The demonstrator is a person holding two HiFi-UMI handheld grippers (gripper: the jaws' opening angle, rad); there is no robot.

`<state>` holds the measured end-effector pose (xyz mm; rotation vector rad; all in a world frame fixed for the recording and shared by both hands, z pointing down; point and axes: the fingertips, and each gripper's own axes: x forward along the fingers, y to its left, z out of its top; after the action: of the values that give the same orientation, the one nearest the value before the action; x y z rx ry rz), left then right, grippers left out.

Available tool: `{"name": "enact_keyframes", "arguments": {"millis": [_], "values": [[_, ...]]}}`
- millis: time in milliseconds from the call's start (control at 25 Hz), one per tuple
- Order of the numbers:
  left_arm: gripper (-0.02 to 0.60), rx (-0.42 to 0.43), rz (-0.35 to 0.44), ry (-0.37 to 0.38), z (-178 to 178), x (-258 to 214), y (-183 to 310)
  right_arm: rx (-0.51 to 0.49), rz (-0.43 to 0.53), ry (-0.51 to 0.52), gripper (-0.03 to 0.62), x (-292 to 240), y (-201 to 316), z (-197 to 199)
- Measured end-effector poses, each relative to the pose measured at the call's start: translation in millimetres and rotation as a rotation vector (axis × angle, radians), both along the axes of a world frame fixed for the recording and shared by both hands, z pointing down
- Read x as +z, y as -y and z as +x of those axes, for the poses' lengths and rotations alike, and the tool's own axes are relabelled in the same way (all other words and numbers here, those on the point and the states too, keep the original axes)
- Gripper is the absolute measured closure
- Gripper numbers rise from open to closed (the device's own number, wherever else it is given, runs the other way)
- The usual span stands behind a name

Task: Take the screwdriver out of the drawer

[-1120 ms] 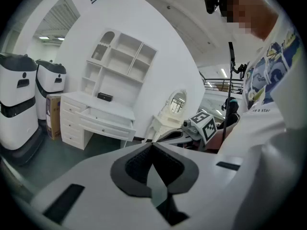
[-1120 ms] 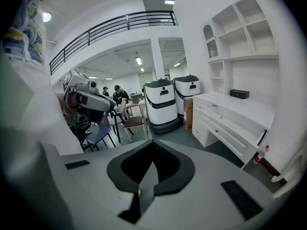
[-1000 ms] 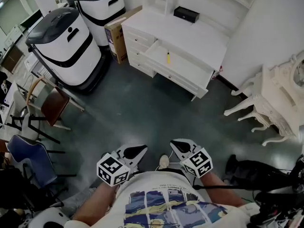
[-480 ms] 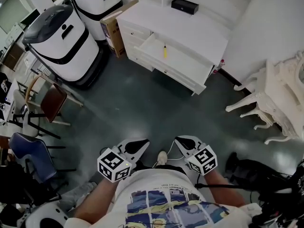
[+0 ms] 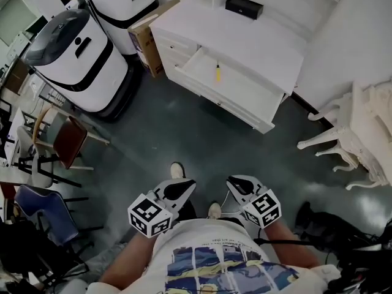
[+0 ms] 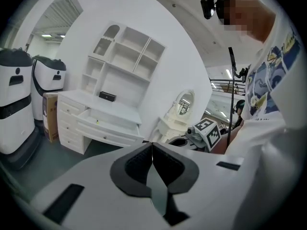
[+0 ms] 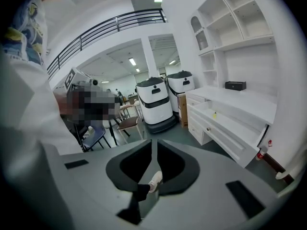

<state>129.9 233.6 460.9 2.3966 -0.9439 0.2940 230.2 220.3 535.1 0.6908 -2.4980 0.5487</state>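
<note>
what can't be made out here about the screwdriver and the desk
- Small yellow-handled screwdriver in the open white drawer: too small in every view to show its tip.
- Closed drawers of the white desk: contents hidden by their fronts.
- Small black box on the desk top: too small to identify, head view.

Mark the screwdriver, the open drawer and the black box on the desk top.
screwdriver (image 5: 217, 73): head view, on its yellow handle.
open drawer (image 5: 245, 90): head view, on the bare floor inside it.
black box (image 5: 244, 7): head view, on its top face.
</note>
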Motion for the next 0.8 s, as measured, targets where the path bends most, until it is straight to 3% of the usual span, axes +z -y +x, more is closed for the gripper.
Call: {"name": "enact_keyframes", "arguments": {"millis": [280, 520, 800], "values": [[0.566, 0.104, 0.037, -0.036, -54.8, -11.2, 98.3, 0.115, -0.007, -0.066, 0.49, -4.5, 93.4, -41.7], [0.566, 0.19, 0.044, -0.033, -118.6, -12.4, 161.0, 0.202, 0.019, -0.106, 0.49, -3.6, 176.8, -86.2], [0.562, 0.16, 0.019, -0.062, -150.8, -4.3, 210.7, 0.23, 0.003, -0.176, 0.479, 24.6, 257.5, -94.5]]}}
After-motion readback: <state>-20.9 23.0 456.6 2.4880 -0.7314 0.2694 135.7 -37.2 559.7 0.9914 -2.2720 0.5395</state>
